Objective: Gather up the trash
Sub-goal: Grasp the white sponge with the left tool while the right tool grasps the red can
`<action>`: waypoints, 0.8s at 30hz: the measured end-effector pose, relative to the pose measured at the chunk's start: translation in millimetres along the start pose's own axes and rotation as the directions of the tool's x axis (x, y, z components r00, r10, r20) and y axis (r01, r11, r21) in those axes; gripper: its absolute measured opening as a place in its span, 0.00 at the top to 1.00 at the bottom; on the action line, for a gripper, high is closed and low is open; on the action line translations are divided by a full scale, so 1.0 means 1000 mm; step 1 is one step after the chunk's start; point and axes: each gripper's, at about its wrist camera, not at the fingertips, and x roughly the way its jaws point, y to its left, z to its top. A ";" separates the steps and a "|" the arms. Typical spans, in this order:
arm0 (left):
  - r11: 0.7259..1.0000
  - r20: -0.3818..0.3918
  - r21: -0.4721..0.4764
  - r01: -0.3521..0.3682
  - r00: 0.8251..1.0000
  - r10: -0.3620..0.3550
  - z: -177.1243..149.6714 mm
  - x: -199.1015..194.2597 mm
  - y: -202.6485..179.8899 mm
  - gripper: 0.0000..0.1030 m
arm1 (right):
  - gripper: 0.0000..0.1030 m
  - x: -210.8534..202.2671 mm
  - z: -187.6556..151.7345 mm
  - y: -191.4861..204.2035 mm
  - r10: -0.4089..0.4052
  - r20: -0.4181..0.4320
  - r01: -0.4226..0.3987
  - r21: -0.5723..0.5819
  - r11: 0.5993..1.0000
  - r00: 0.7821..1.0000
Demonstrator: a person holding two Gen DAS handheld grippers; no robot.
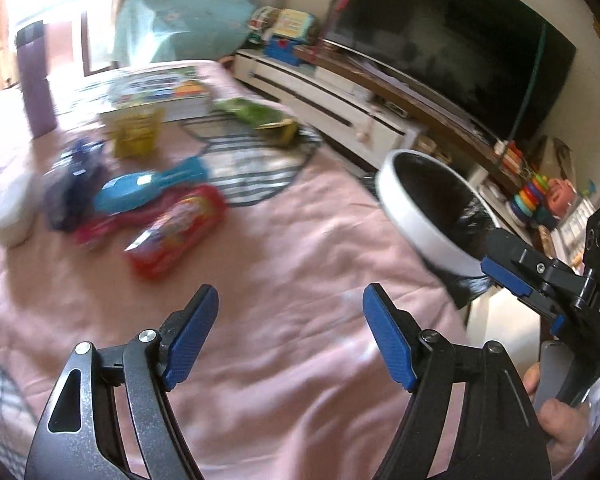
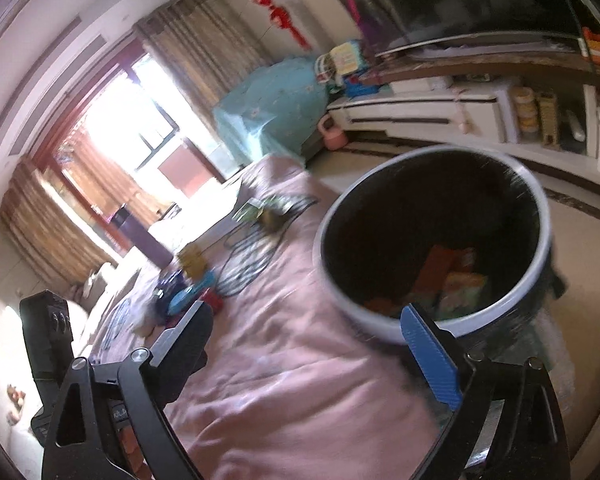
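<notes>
My left tongs [image 1: 290, 332] hang released over the pink bedspread [image 1: 300, 280], blue pads wide apart with nothing between them; my right tongs [image 2: 316, 344] are likewise spread and hold nothing, poised near the rim of the trash bin [image 2: 432, 248]; in the left view the right tongs come in from the right edge, just beside the bin's white rim.

The bin stands at the right edge of the bed, white-rimmed with a black liner; inside it I can see several orange and red wrappers [image 2: 448, 280] lying at the bottom.

The rest of the trash lies well apart from the bin, toward the left of the bed in the left view: a red snack packet [image 1: 176, 232] nearest my left tongs; a blue item [image 1: 148, 188] just behind it, what it is I cannot tell through the blur; a dark purple wrapper [image 1: 72, 184] further left; a yellow packet [image 1: 136, 132] behind those; a green packet [image 1: 260, 116] farther back toward the bed's right edge.

A purple bottle [image 1: 36, 80] stands upright at the far left; a stack of books [image 1: 160, 88] lies at the far end of the bed; a dark television [image 1: 452, 40] sits on a white cabinet [image 1: 320, 100] beyond.
</notes>
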 end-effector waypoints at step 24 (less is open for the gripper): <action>0.963 0.025 -0.224 -0.149 0.987 0.158 -0.029 -0.039 0.131 0.26 | 0.07 0.078 -0.046 0.089 0.048 -0.164 -0.060 -0.067 0.996 0.985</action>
